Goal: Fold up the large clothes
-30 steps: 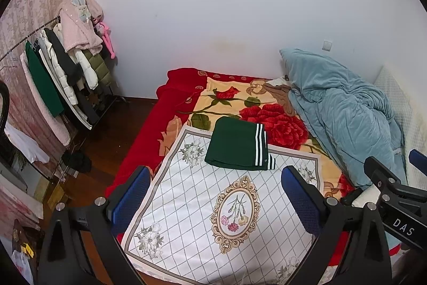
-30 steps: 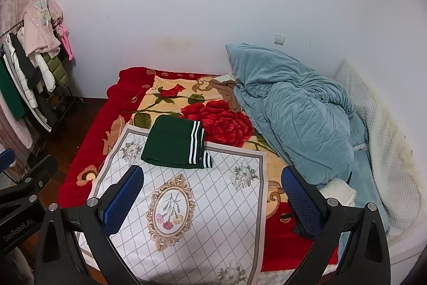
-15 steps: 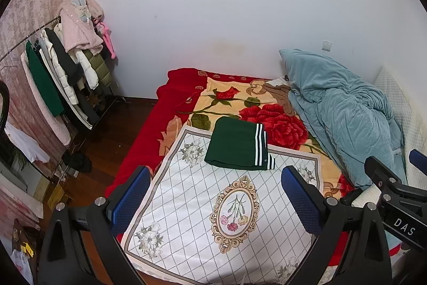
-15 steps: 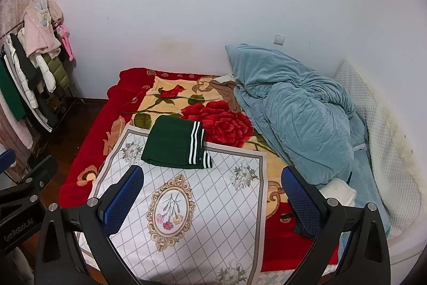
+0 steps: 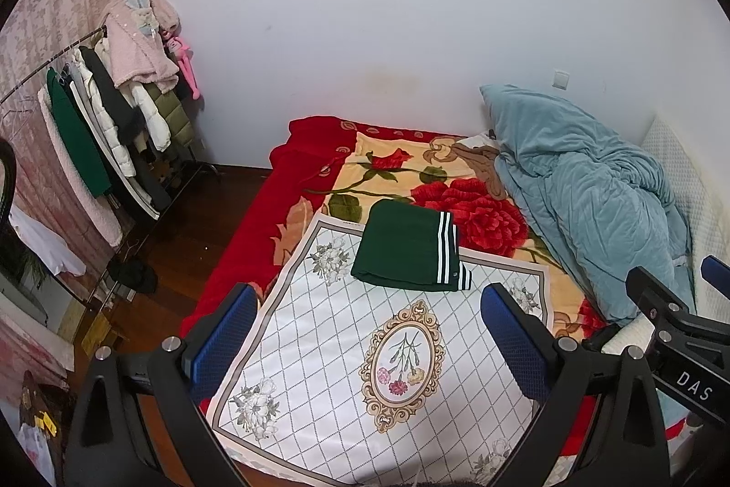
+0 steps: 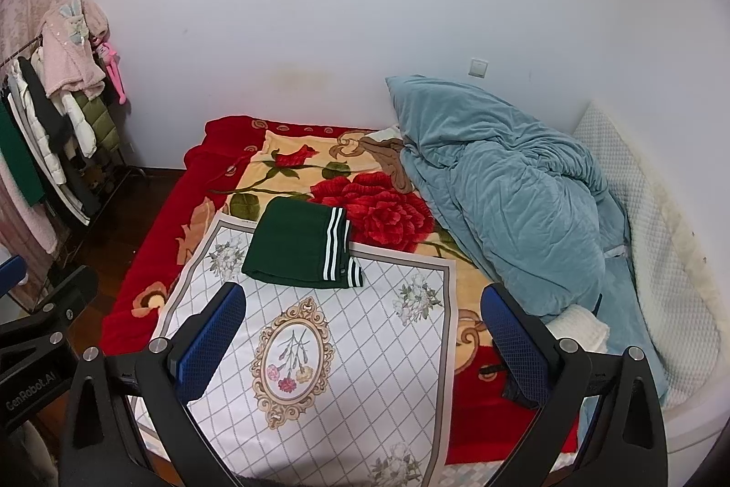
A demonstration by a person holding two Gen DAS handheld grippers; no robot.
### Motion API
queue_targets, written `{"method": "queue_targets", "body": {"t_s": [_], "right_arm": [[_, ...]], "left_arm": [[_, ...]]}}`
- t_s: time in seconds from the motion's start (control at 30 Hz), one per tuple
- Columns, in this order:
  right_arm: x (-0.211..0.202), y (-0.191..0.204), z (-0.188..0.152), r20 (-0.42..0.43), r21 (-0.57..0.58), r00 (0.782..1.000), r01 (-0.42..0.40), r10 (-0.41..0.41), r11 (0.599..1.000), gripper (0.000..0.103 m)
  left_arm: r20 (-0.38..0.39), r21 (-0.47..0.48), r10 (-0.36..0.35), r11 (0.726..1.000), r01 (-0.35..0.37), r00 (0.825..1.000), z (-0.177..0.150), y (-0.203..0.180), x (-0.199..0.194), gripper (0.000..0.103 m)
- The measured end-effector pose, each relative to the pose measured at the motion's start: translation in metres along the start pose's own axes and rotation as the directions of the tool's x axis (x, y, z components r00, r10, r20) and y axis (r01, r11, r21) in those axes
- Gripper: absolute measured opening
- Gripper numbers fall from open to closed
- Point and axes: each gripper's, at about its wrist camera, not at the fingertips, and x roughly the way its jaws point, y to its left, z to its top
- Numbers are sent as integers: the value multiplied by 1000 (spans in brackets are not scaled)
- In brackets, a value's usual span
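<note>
With both jaws spread and empty, I hold the left gripper (image 5: 369, 343) and right gripper (image 6: 362, 343) above the bed (image 5: 237, 249); the garment (image 5: 408, 245) lies folded on the cloth (image 5: 319, 332), apparently finished.

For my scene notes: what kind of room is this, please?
Most likely a home bedroom. A bed with a rose-patterned blanket stands against the wall, a crumpled blue duvet lies on it, and a clothes rack full of hanging jackets stands nearby.
</note>
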Motion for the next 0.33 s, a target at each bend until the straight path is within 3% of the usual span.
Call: {"method": "queue_targets", "body": {"t_s": [0.33], "right_arm": [[-2, 3, -3, 1, 2, 1000, 3, -3, 1000, 103]], "left_arm": [[-3, -3, 0, 1000, 0, 1000, 0, 2, -2, 100]]}}
